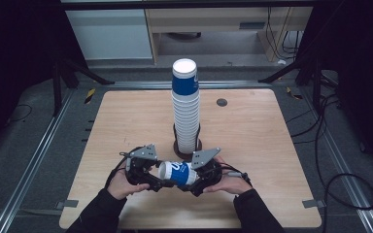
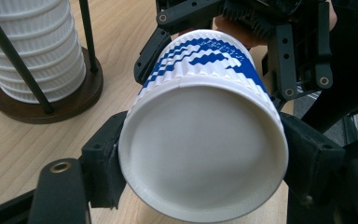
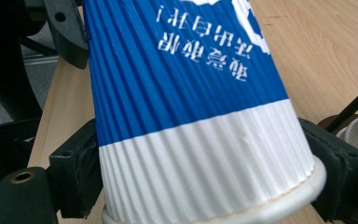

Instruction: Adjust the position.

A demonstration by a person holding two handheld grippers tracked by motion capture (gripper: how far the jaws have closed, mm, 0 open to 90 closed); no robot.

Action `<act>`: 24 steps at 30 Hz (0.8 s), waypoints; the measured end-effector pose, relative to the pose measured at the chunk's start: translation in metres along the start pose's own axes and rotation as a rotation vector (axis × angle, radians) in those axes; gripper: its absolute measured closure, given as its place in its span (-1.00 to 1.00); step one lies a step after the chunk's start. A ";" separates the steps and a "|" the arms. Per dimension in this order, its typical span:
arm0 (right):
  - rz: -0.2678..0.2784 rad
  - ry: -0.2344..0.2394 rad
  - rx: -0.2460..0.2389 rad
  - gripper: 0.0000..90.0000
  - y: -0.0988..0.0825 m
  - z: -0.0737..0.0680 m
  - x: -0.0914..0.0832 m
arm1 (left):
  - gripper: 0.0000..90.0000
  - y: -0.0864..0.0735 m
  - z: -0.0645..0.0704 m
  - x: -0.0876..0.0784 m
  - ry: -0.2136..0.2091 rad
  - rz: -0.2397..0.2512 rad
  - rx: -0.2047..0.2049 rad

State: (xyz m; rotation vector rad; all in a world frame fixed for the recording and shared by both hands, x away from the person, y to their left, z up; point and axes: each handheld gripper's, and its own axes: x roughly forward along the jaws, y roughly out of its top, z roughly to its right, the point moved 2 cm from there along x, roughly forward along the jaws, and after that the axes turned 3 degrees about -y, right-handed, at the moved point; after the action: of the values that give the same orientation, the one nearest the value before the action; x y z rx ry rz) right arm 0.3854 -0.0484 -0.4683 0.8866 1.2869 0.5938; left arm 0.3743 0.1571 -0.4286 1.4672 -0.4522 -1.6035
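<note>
A blue and white ribbed paper cup (image 1: pixel 177 173) lies on its side in the air just above the table's front, held at both ends. My left gripper (image 1: pixel 159 174) is shut on its base end; in the left gripper view the pads (image 2: pixel 105 158) press both sides of the cup (image 2: pixel 205 140), whose white bottom faces the camera. My right gripper (image 1: pixel 193 177) is shut on the rim end; in the right gripper view the cup (image 3: pixel 182 84) sits between its pads (image 3: pixel 81 163) near the rim. The right gripper (image 2: pixel 284 42) stands behind the cup in the left gripper view.
A tall stack of the same cups (image 1: pixel 185 111) stands in a wire holder on a round dark base (image 1: pixel 197 147) just behind the grippers; stack (image 2: pixel 32 51). The wooden table (image 1: pixel 252 145) has a black round plug (image 1: pixel 222 102) at the back. Cables lie on the floor at the right.
</note>
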 end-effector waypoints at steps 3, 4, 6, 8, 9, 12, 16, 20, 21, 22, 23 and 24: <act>0.001 0.003 0.005 -0.70 0.000 0.000 0.000 | -0.42 0.000 0.000 -0.001 -0.004 0.004 -0.001; 0.000 0.009 0.014 -0.71 0.000 0.000 0.001 | -0.42 0.000 0.001 -0.001 -0.003 0.011 -0.002; 0.004 0.007 0.023 -0.73 0.000 0.000 0.000 | -0.42 0.001 0.001 -0.002 0.001 0.021 0.002; 0.014 0.002 0.031 -0.78 0.001 0.001 -0.001 | -0.41 0.001 0.000 -0.005 0.011 0.035 0.004; 0.021 0.000 0.042 -0.81 0.001 0.002 -0.003 | -0.41 0.001 0.000 -0.007 0.013 0.044 0.001; 0.050 -0.016 0.073 -0.83 0.003 0.006 -0.010 | -0.41 0.001 -0.003 -0.015 0.021 0.080 -0.006; 0.093 -0.035 0.113 -0.84 0.005 0.011 -0.022 | -0.41 0.000 -0.007 -0.026 0.043 0.132 -0.015; 0.134 -0.049 0.145 -0.84 0.005 0.015 -0.034 | -0.41 0.000 -0.010 -0.032 0.055 0.189 -0.020; 0.143 -0.053 0.151 -0.84 0.005 0.016 -0.037 | -0.41 0.000 -0.010 -0.033 0.054 0.205 -0.022; 0.153 -0.056 0.157 -0.84 0.005 0.017 -0.039 | -0.41 -0.001 -0.011 -0.034 0.054 0.227 -0.026; 0.163 -0.060 0.168 -0.84 0.004 0.018 -0.041 | -0.41 -0.001 -0.011 -0.034 0.057 0.237 -0.028; 0.167 -0.060 0.174 -0.85 0.004 0.019 -0.042 | -0.41 -0.002 -0.012 -0.033 0.063 0.247 -0.027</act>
State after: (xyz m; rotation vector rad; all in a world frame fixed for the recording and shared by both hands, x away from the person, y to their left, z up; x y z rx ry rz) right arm 0.3956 -0.0844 -0.4412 1.1559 1.2308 0.5869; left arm 0.3814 0.1878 -0.4123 1.3801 -0.5509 -1.3603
